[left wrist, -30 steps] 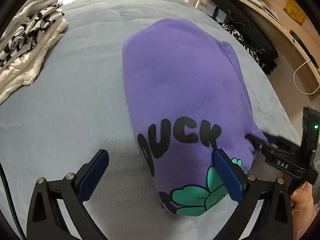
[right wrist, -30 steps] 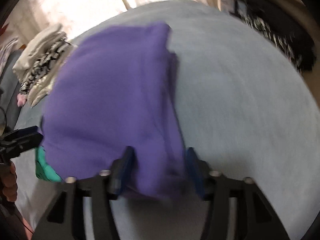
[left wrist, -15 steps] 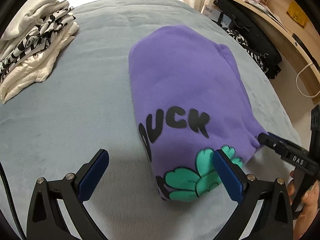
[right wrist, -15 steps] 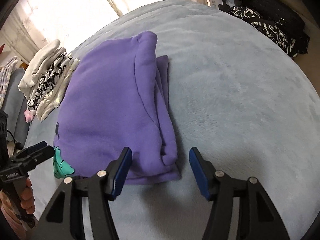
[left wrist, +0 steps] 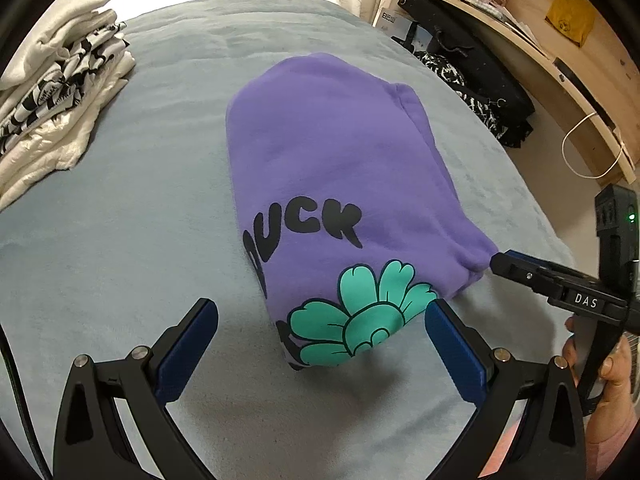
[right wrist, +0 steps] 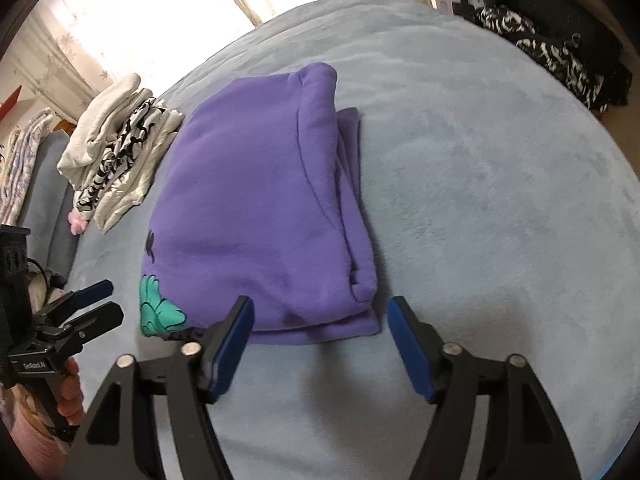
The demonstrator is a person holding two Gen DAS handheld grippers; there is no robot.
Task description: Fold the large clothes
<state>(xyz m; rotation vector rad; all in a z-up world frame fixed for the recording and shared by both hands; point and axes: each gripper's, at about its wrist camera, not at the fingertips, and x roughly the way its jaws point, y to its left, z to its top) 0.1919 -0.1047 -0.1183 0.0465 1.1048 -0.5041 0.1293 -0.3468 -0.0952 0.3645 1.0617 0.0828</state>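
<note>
1. Now the folded hoodie [left wrist: 332,176] lies mid-bed [left wrist: 120,220], right of the clothes pile [left wrist: 60,92].
2. Left gripper [left wrist: 320,344] gapes, empty, at its near edge.
3. Right gripper [right wrist: 320,332], jaws just widening, grips nothing.

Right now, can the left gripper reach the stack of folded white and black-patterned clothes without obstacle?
Probably yes. The left gripper is open and holds nothing, and only bare grey blanket lies between it and the stack of folded white and black-patterned clothes; the folded purple sweatshirt sits aside.
</note>
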